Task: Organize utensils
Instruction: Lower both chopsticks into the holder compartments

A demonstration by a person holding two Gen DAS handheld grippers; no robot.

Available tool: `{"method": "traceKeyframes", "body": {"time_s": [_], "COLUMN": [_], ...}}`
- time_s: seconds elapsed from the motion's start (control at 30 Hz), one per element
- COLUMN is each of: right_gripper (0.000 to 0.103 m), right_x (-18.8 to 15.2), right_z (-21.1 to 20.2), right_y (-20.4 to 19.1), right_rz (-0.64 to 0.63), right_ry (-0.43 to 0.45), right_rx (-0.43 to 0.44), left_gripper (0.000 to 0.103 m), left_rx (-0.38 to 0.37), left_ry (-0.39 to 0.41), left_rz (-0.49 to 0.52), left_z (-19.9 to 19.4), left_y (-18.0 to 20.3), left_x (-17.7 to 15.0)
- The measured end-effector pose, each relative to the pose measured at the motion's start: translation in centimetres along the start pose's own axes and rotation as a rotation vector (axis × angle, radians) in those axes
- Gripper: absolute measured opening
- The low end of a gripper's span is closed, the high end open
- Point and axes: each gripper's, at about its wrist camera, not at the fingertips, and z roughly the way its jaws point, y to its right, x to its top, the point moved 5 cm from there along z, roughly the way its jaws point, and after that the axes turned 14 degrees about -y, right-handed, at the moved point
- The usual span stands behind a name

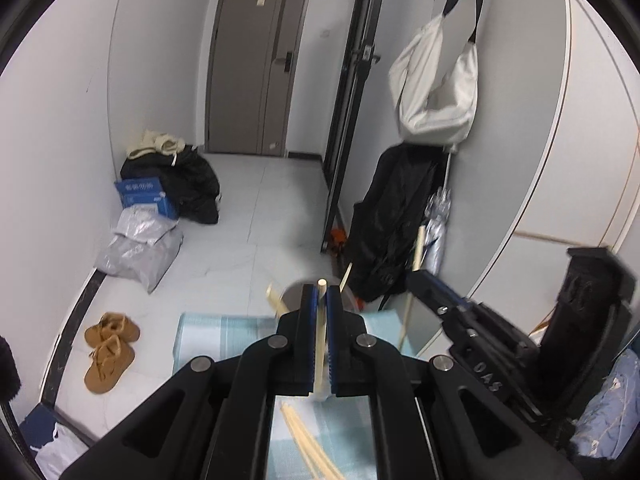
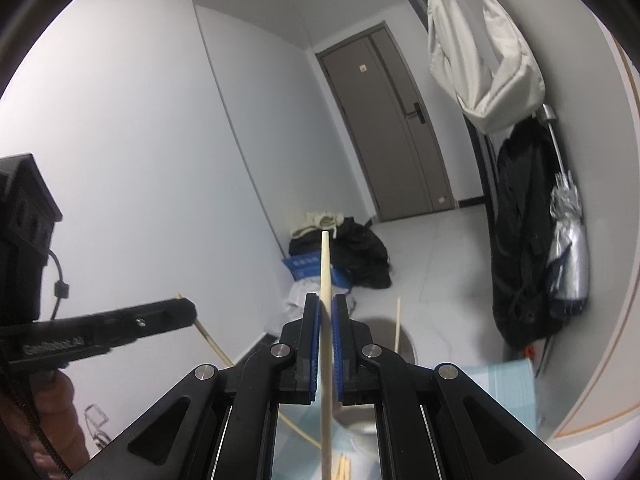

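we recorded two readable marks. raised letters "das" stood on the black body of the right gripper (image 1: 434, 280), seen in the left wrist view. pale lettering on the side of the left gripper (image 2: 188, 312), in the right wrist view, began "gen" and was otherwise too blurred to spell. white print on the blue box (image 1: 146, 196) was too small to read.
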Motion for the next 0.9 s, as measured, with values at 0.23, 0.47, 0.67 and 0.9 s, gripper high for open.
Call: {"method": "traceKeyframes", "body": {"time_s": [0.23,0.47,0.67,0.9], "right_gripper": [0.005,0.005,0.005,0.005], "right_x": [4.6,7.7,8.1,6.9], "right_z": [1.1,3.8,7.4,10.6], "right_y": [0.2,1.2,3.9,7.4], "right_rz": [-0.022,-0.013,0.086,0.256], "right_ry": [0.030,0.074,0.080,0.095], "right_rx": [0.010,-0.035,-0.102,-0.139], "left_gripper": [0.000,0.000,0.000,0.000], "left_rx": [-0.007,0.007,0.015,0.004], "left_ry": [0.024,0.018,-0.020,-0.072], "left_rz": [-0.005,-0.003,-0.009,-0.031], "left_z": [0.1,1.5,4.0,6.5], "left_y": [0.1,-0.4,-1.7,-3.4], "left_x": [3.5,6.2,7.0,7.1]}}
